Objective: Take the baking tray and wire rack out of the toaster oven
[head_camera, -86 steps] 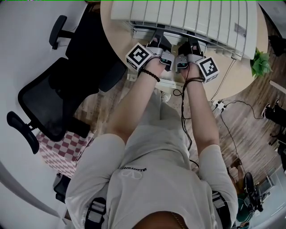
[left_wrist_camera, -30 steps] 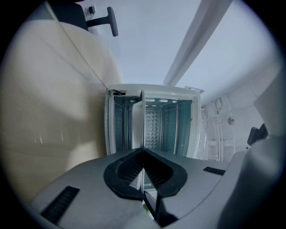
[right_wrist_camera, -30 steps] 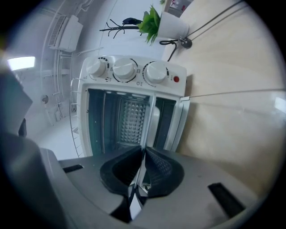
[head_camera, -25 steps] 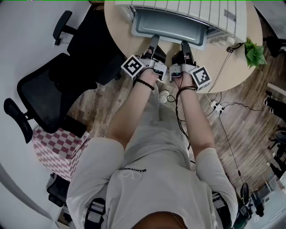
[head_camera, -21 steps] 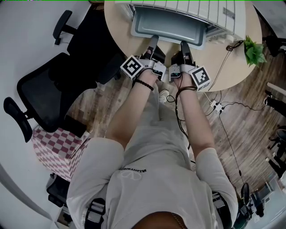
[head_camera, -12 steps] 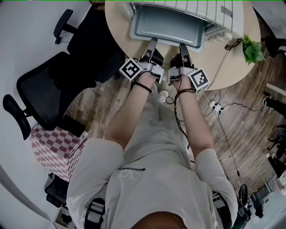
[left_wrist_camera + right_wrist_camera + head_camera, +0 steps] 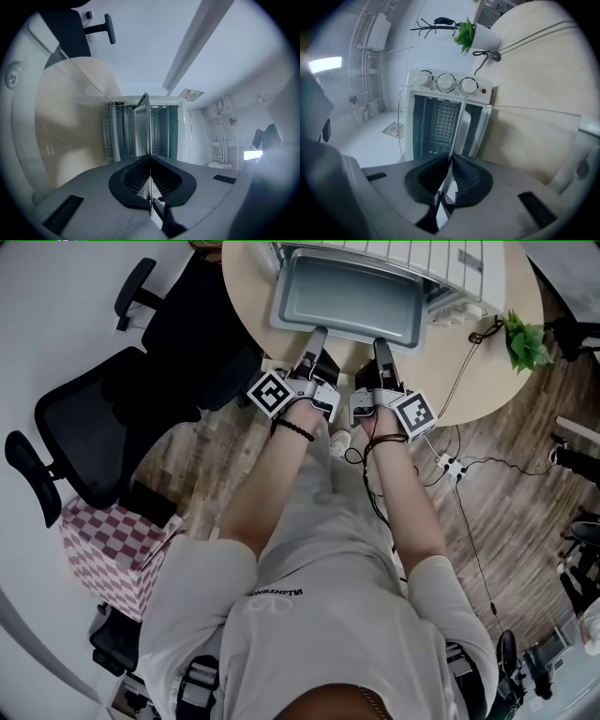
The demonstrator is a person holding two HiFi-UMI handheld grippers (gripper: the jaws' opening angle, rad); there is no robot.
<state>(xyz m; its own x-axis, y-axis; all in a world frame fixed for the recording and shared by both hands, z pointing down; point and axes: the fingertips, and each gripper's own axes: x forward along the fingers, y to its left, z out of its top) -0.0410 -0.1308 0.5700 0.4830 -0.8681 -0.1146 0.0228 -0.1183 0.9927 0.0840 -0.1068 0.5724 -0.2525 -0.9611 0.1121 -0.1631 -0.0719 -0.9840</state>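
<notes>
The grey baking tray sticks out of the white toaster oven over the round beige table. My left gripper is shut on the tray's near rim at the left, and my right gripper is shut on the same rim at the right. In the left gripper view the tray shows edge-on, running from the left gripper into the open oven. In the right gripper view the tray's edge leaves the right gripper toward the oven. A mesh surface shows inside; I cannot tell whether it is the wire rack.
A black office chair stands left of the table, and a red-checked cushion lies below it. A potted plant sits at the table's right edge. Cables and a power strip lie on the wooden floor.
The tray has slid further out of the oven toward the person, and both grippers have drawn back with it. In the earliest frame no tray showed outside the oven.
</notes>
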